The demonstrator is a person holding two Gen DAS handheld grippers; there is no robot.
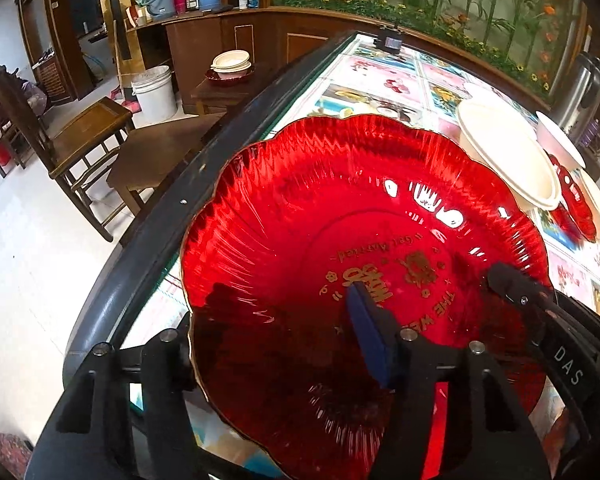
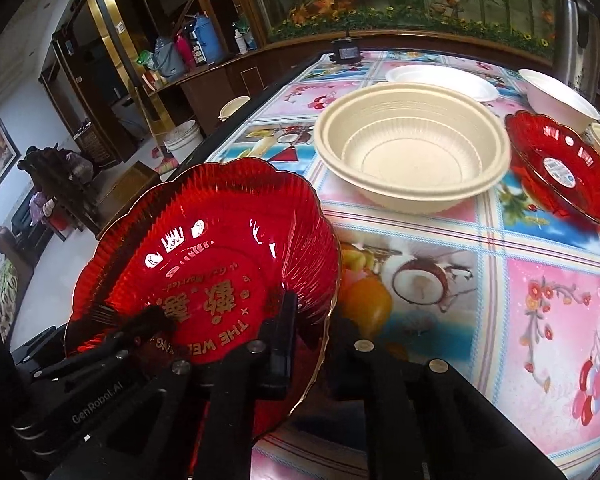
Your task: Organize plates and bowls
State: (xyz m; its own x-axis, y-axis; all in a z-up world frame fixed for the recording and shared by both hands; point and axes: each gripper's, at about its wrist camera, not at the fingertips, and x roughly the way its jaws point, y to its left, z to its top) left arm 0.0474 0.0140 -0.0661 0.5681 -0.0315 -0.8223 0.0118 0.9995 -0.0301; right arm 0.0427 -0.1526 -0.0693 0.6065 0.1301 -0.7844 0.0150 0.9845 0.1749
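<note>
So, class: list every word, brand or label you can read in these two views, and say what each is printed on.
"THE WED…NG", partly hidden: gold, on the red plate.
"Get Married": gold, same plate.
Gold Chinese characters: plate centre, not legible.
"DAS": on the right claw.
"GenRobot.AI": on the left claw.
White sticker on the second red plate: too small to read.

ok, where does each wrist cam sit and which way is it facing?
Left wrist: on left hand-held gripper, facing the dark table rim over the red scalloped plate with gold lettering; own fingers and right hand-held gripper show.
Right wrist: on right hand-held gripper, facing across the picture-print tablecloth to nested cream ribbed bowls; left hand-held gripper shows.
Shared: plate, bowls.
</note>
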